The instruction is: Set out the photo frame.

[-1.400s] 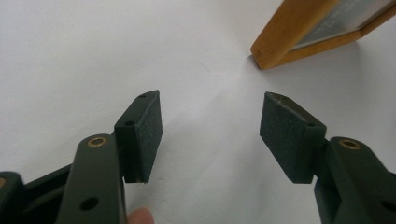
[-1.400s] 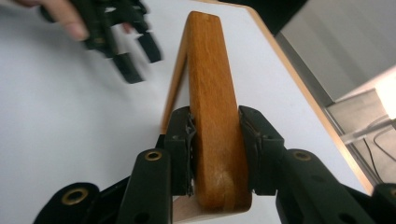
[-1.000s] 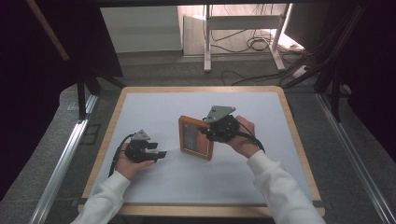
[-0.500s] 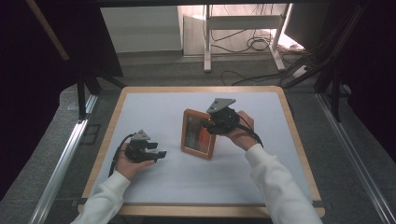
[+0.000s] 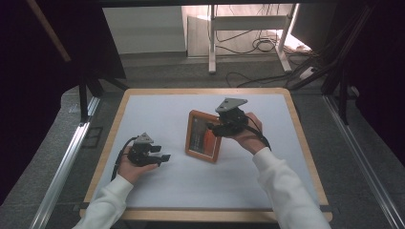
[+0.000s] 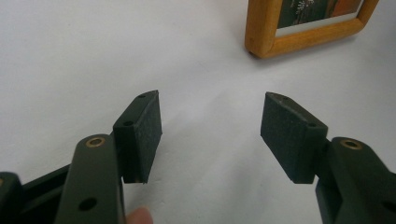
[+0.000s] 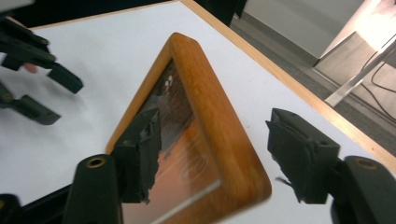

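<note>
Toward eight o'clock on the white table (image 5: 157, 109), the left hand-held gripper (image 5: 163, 153) is resting in the person's hand with its jaws standing wide apart and nothing between them, its tips pointing toward three o'clock at the wooden picture frame (image 5: 204, 136). At the table's centre, the frame is standing tilted, its long axis running roughly from twelve to six o'clock, its glass face turned toward nine o'clock. At two o'clock of the frame, the right hand-held gripper (image 5: 213, 128) is straddling the frame's upper edge; its jaws have just been opening, and in the right gripper view one pad (image 7: 144, 149) is lying over the glass while the other is standing clear of the wood.
</note>
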`<state>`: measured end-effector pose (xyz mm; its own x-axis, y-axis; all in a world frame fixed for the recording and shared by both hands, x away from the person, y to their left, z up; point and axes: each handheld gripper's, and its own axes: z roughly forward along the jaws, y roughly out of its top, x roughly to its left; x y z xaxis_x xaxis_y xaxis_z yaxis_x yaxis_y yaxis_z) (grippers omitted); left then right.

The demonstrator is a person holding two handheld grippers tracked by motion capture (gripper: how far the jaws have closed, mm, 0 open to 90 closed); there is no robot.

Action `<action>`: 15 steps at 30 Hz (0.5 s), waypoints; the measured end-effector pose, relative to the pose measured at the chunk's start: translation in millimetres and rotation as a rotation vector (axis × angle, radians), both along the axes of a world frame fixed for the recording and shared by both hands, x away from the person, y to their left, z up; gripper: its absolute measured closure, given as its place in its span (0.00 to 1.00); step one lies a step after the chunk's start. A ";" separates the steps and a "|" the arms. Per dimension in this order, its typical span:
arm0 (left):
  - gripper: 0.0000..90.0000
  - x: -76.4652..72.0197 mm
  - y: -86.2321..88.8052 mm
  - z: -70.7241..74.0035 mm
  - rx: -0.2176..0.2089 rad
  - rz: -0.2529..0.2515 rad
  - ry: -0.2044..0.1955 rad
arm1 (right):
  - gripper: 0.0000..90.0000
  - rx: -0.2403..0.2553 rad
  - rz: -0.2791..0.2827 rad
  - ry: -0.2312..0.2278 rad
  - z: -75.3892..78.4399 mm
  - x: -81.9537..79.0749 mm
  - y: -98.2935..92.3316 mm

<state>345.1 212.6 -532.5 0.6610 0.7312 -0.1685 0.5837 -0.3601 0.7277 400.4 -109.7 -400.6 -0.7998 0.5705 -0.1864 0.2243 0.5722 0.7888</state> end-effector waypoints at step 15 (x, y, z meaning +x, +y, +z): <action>0.42 1.5 -5.5 -0.3 0.009 -0.009 0.000 | 0.34 0.087 -0.054 0.040 -18.1 -41.9 -71.6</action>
<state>346.5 207.1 -532.8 0.6673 0.7271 -0.1617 0.5808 -0.3719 0.7241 358.5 -181.4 -418.7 -0.7731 0.6259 -0.1028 0.2852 0.4877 0.8251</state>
